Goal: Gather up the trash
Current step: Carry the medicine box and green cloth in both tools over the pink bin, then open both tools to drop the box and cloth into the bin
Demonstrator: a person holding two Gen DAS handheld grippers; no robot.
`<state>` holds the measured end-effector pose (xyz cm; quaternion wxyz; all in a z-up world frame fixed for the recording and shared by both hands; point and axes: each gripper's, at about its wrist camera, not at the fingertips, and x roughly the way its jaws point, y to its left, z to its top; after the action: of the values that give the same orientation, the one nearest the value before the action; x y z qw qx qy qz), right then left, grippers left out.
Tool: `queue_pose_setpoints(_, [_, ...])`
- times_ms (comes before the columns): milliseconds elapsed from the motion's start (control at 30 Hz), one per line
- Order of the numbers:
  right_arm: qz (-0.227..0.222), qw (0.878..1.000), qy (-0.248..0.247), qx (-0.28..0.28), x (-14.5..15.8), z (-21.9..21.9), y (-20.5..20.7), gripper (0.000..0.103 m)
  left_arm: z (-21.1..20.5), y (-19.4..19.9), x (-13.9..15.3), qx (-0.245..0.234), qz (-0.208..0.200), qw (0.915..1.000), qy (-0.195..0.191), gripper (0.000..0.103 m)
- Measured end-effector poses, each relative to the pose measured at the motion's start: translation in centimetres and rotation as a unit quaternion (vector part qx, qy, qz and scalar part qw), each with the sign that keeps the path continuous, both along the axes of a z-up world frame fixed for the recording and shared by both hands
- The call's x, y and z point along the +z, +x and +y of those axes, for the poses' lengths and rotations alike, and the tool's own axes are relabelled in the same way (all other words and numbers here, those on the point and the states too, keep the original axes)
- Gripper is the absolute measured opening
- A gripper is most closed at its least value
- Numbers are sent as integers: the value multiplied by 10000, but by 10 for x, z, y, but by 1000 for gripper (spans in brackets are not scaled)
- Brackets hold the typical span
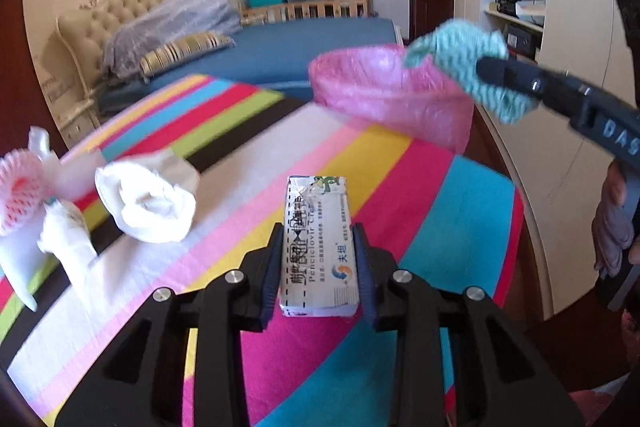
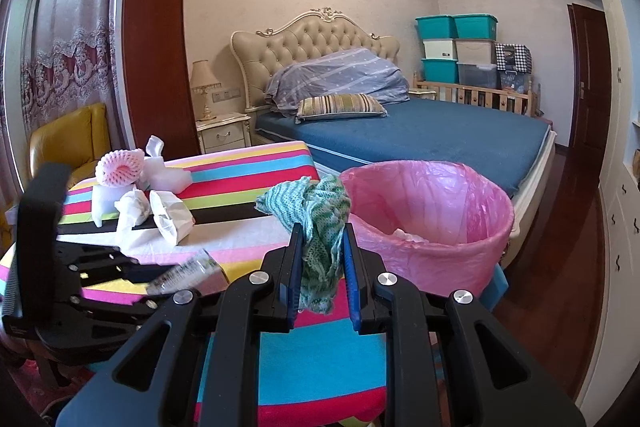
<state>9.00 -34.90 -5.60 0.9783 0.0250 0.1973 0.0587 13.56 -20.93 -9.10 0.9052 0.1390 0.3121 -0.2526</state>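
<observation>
Our left gripper point(image 1: 318, 239) is clamped on a small white medicine box point(image 1: 318, 247), which sits lengthwise between the fingers, lifted above the striped tablecloth point(image 1: 440, 211). Our right gripper point(image 2: 322, 255) is closed on a crumpled green knitted cloth point(image 2: 320, 215), bunched between and above its fingers, just beside the rim of the pink-lined trash bin point(image 2: 472, 211). Farther left on the cloth we see crumpled white paper point(image 1: 148, 203) and a pink foam fruit net point(image 2: 120, 167) lying near each other.
</observation>
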Motion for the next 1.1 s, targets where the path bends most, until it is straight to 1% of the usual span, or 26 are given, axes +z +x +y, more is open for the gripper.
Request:
queue_pose_setpoints(133, [-1, 9999, -45, -126, 1, -9, 5, 20, -7, 9, 19, 19, -200, 9994, -271, 32])
queue_pose_setpoints(233, [-8, 9997, -67, -217, 4, -17, 10, 20, -20, 18, 35, -52, -371, 9983, -444, 33])
queue_pose_setpoints(300, [-20, 9995, -122, -277, 6, -24, 15, 20, -29, 25, 43, -125, -411, 9976, -549, 33])
queue_pose_setpoints(467, [-32, 9989, -113, -461, 11, -44, 31, 20, -51, 43, 58, -294, -436, 9952, -824, 33])
queue_pose_setpoints(600, [14, 9983, -23, -582, 14, -63, 48, 20, -73, 65, 68, -417, -326, 9934, -1013, 33])
queue_pose_setpoints(700, [42, 9976, 2, -695, 15, -78, 63, 20, -88, 82, 75, -521, -169, 9916, -1176, 33])
queue_pose_setpoints(867, [118, 9965, 86, -819, 11, -101, 83, 20, -114, 103, 77, -530, -120, 9915, -1185, 33])
queue_pose_setpoints(1033, [165, 9964, -32, -834, 7, -111, 104, 20, -133, 126, 73, -585, -37, 9917, -1145, 33])
queue_pose_setpoints(1067, [175, 9965, -51, -822, 7, -113, 109, 22, -136, 131, 73, -529, -74, 9922, -1128, 35])
queue_pose_setpoints(1100, [171, 9964, -71, -825, 6, -116, 112, 24, -138, 137, 73, -456, -102, 9926, -1119, 39])
